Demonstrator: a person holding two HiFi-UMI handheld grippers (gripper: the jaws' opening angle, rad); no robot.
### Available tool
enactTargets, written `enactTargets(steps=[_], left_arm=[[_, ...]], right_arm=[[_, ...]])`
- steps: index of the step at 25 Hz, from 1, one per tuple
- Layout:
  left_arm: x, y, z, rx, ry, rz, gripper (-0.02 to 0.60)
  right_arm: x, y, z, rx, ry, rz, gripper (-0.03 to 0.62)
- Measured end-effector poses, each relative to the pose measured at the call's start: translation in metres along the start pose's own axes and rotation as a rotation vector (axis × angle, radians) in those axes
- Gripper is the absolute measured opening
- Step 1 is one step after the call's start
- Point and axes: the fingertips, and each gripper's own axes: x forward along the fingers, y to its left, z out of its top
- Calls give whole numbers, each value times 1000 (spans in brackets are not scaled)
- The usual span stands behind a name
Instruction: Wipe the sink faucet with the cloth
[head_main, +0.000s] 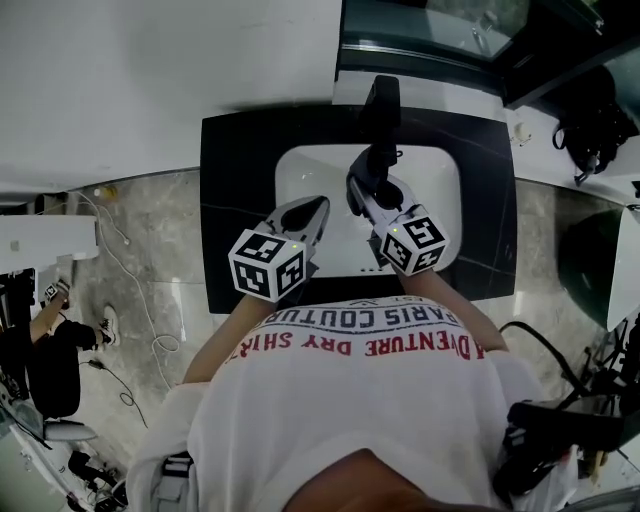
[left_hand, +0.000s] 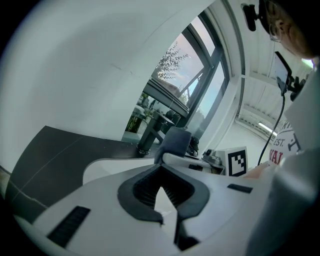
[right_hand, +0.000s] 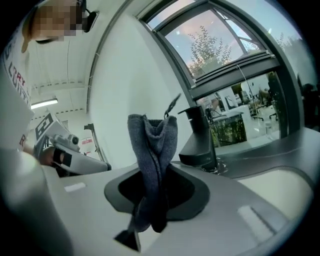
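A black faucet (head_main: 381, 103) stands at the back of a white sink basin (head_main: 440, 200) set in a black counter (head_main: 232, 180). My right gripper (head_main: 366, 188) hovers over the basin just in front of the faucet, shut on a dark grey cloth (head_main: 379, 163). In the right gripper view the cloth (right_hand: 152, 150) sticks up out of the jaws, with the faucet (right_hand: 200, 135) close behind it. My left gripper (head_main: 315, 210) is beside it to the left, over the basin's front left, shut and holding nothing. From the left gripper (left_hand: 161, 172) the faucet (left_hand: 150, 131) and cloth (left_hand: 175, 142) show ahead.
A window (head_main: 430, 30) runs behind the counter. A white wall ledge (head_main: 150, 80) lies to the left. Cables (head_main: 130, 300) trail over the marble floor, where a person (head_main: 50, 340) sits at far left. A black bag (head_main: 595, 125) rests at the upper right.
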Motion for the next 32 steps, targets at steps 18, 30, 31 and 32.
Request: enactTargets(steps=[18, 30, 31, 32], left_arm=[[-83, -75, -29, 266, 34, -93, 0], [-222, -104, -18, 349, -73, -101, 2], [-225, -102, -15, 349, -82, -111, 2], [-228, -97, -13, 348, -88, -121, 0]], right_arm=[[-119, 93, -29, 154, -100, -54, 78], [-179, 221, -2, 48, -150, -104, 78], [-175, 227, -1, 34, -146, -104, 78], [-169, 231, -1, 22, -142, -106, 78]])
